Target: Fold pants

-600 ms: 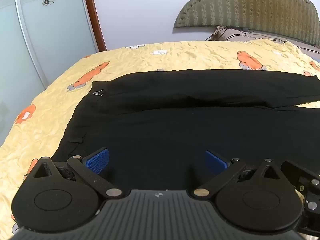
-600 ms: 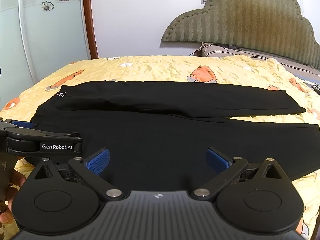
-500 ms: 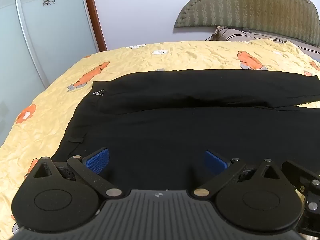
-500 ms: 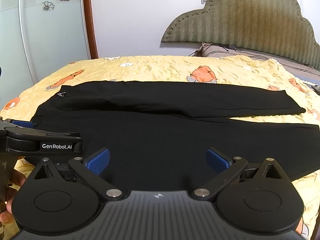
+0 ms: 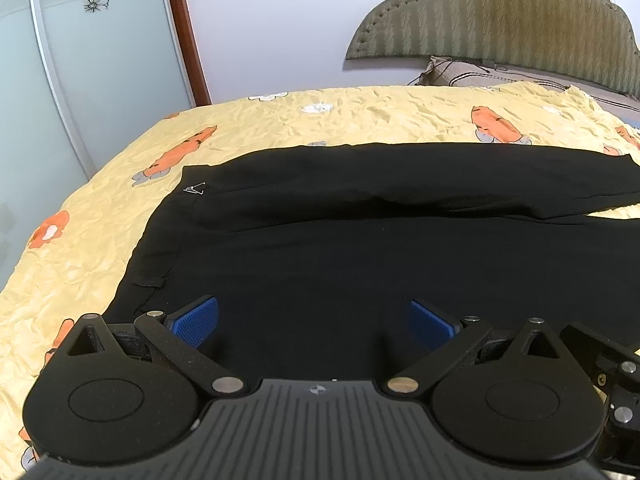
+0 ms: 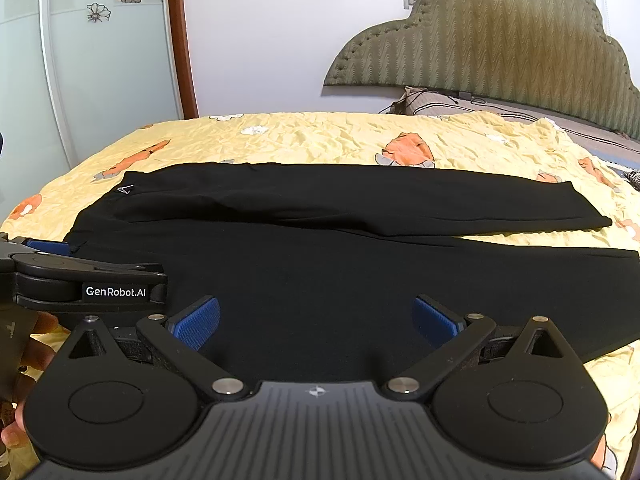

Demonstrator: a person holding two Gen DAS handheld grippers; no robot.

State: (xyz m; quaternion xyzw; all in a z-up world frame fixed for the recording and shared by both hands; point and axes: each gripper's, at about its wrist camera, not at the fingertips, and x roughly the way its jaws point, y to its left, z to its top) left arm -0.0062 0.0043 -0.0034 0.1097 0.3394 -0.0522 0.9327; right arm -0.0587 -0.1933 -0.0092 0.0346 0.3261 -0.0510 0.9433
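Black pants (image 5: 360,248) lie flat on the bed, waistband at the left, both legs running right. They also show in the right wrist view (image 6: 340,248), the far leg shorter than the near one. My left gripper (image 5: 314,320) is open, its blue pads (image 5: 196,320) just above the near edge by the waistband. My right gripper (image 6: 316,320) is open and empty over the near leg. The left gripper's body (image 6: 88,284) shows at the left of the right wrist view.
A yellow bedspread (image 6: 320,140) with orange prints covers the bed. A padded headboard (image 6: 500,48) and a pillow (image 6: 460,100) stand at the far right. A glass sliding door (image 6: 92,60) with flower decals stands at the far left.
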